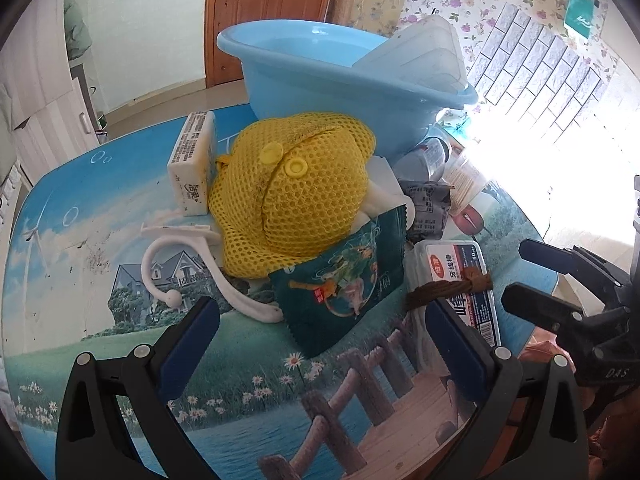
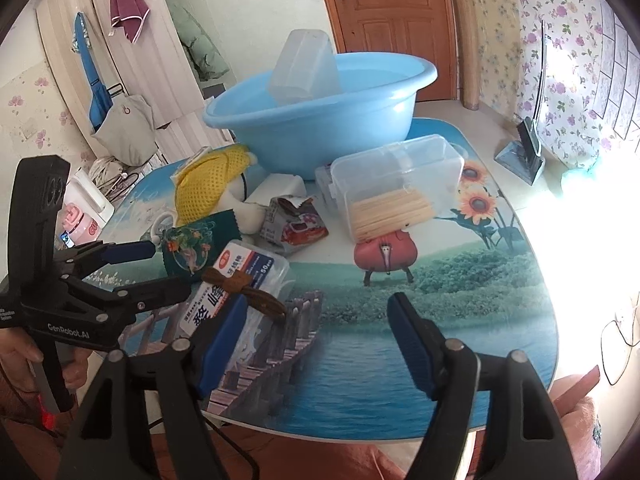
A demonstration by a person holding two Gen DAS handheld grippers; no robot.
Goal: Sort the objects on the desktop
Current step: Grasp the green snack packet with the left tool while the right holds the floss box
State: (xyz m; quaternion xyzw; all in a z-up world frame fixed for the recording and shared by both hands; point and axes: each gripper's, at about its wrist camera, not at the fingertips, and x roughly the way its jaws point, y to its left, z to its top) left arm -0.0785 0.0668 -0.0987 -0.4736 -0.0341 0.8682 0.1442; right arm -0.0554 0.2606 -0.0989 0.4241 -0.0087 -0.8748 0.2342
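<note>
A pile of objects lies on the picture-print table (image 1: 120,340) before a blue basin (image 1: 312,92): a yellow mesh bag (image 1: 292,196), a green packet (image 1: 344,280), a white soap bar (image 1: 192,164), a white hook (image 1: 180,264), a floss-pick box (image 1: 464,280) with a brown hair tie (image 1: 448,290) on it, and a grey packet (image 1: 428,208). My left gripper (image 1: 320,336) is open, just short of the green packet. My right gripper (image 2: 316,336) is open and empty near the floss-pick box (image 2: 240,288). A clear toothpick box (image 2: 396,184) stands behind.
A clear plastic container (image 2: 304,64) leans inside the basin (image 2: 320,120). A phone stand (image 2: 524,152) sits at the far right of the table. A wooden door (image 2: 384,16) is behind. Bright window glare washes out the right side.
</note>
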